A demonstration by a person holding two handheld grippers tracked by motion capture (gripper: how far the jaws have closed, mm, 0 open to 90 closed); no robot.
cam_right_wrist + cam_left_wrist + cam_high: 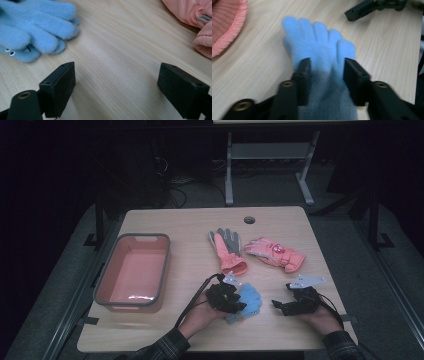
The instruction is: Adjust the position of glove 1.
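Front of desk: the blue glove (248, 301) lies flat on the desk (190, 230) near the person's edge, fingers pointing away from the left hand; a second blue layer with small eyes peeks out beneath it in the right gripper view, so it may be a pair stacked.
Left tongs (325, 65): half-wide, astride the glove at the palm. The fleece sits between the jaws, but they do not look to be pinching it.
Right tongs (116, 75): wide, nothing between them, resting low over bare wood just beside the glove's fingertips.
Step, as I read it: getting a hold on the blue glove.
How to do it well: sink the left tongs until the jaw tips touch the wood, then close on the palm so both layers bunch together; a hold on the fingers alone would likely slip.
Watch: the pink-cuffed glove (227, 247) lies near.
Likely goal: the pink basin (165, 265), well apart at left.
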